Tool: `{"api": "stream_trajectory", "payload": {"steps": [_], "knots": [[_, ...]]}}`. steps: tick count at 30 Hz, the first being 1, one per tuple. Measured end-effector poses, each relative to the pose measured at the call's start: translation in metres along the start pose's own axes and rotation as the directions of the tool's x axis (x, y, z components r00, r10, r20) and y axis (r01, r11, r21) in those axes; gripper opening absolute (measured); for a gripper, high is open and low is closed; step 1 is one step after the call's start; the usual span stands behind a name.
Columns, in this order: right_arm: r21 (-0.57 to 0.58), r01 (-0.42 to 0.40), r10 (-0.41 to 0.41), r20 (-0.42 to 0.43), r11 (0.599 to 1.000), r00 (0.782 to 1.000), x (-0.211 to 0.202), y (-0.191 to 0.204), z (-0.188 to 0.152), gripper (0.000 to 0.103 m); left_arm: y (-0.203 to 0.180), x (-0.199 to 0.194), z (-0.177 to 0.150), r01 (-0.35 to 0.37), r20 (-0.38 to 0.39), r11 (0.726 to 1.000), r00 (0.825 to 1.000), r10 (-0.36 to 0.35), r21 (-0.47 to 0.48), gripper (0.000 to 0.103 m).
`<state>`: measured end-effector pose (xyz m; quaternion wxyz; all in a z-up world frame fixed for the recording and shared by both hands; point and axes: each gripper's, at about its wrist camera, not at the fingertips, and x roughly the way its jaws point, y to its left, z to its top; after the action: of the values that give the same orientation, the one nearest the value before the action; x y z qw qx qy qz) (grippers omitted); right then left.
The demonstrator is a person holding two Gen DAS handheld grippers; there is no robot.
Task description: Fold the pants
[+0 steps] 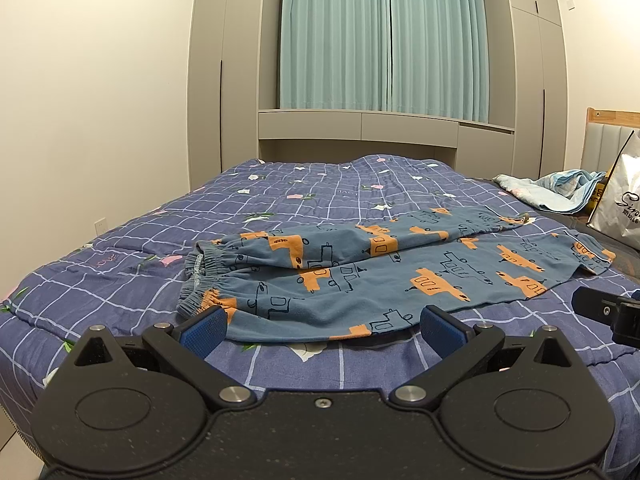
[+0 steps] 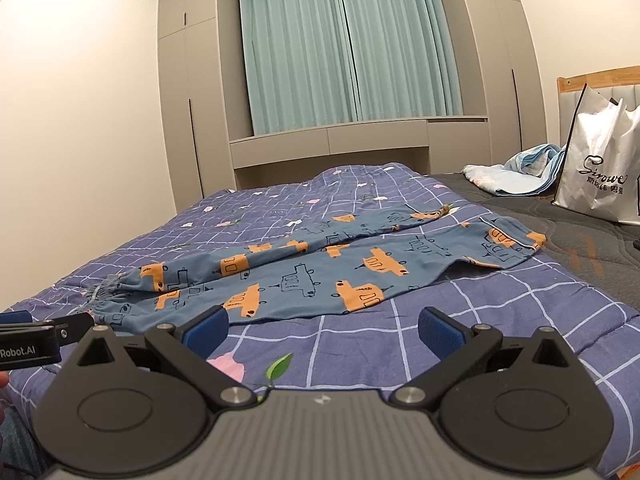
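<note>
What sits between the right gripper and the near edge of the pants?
Only bare quilt: in the right wrist view, the open right gripper hovers short of the pants, with checked fabric and a leaf print between.

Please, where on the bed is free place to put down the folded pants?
Free: the checked quilt between the pants and the left wall, and the far part toward the curtains. Crowded: the right end, with the white bag and crumpled light-blue cloth.

teal curtains (image 1: 384,36) | grey wardrobes (image 1: 224,64) | cream walls (image 1: 92,80)
</note>
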<state>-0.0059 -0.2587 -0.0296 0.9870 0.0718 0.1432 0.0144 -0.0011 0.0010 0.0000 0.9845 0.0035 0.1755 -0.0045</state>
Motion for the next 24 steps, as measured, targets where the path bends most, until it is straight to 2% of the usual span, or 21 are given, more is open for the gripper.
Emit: {"api": "stream_trajectory", "payload": {"steps": [24], "knots": [[-0.001, 0.001, -0.001, -0.001, 1.0, 1.0, -0.0004, -0.0002, -0.0002, 0.103, 0.0005, -0.0007, -0.0025, 0.004, -0.006, 1.0, 1.0, -0.005, -0.004, 0.103]]}}
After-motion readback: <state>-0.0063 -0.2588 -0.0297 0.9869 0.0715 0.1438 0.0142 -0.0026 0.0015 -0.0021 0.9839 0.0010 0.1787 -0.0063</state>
